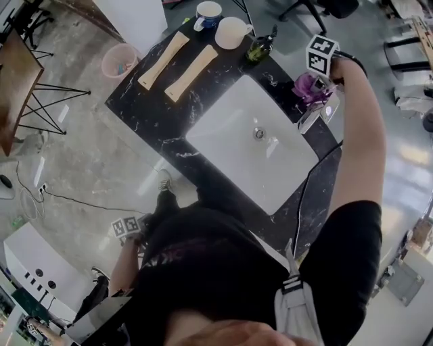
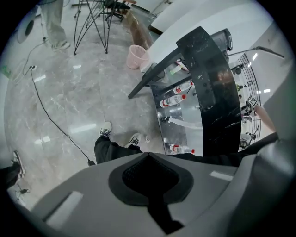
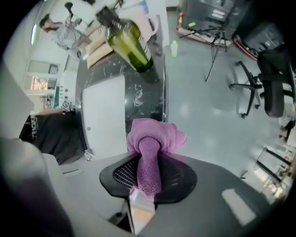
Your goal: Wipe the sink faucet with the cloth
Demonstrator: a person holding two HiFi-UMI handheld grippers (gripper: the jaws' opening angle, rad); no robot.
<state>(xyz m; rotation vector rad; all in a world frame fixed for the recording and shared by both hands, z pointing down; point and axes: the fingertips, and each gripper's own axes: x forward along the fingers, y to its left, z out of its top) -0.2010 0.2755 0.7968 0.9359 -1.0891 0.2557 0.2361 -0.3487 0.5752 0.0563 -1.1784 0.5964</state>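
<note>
A purple cloth is bunched over the chrome faucet at the far right side of the white sink. My right gripper is shut on the cloth, its marker cube above it. In the right gripper view the cloth runs up between the jaws of the right gripper and balloons out past the tips. My left gripper hangs low beside the person's leg, away from the counter. In its own view the left gripper is shut with nothing between the jaws, looking at the floor.
On the black marble counter lie two wooden boards, a blue mug, a white jug and a green bottle near the faucet. A pink bin stands on the floor beyond.
</note>
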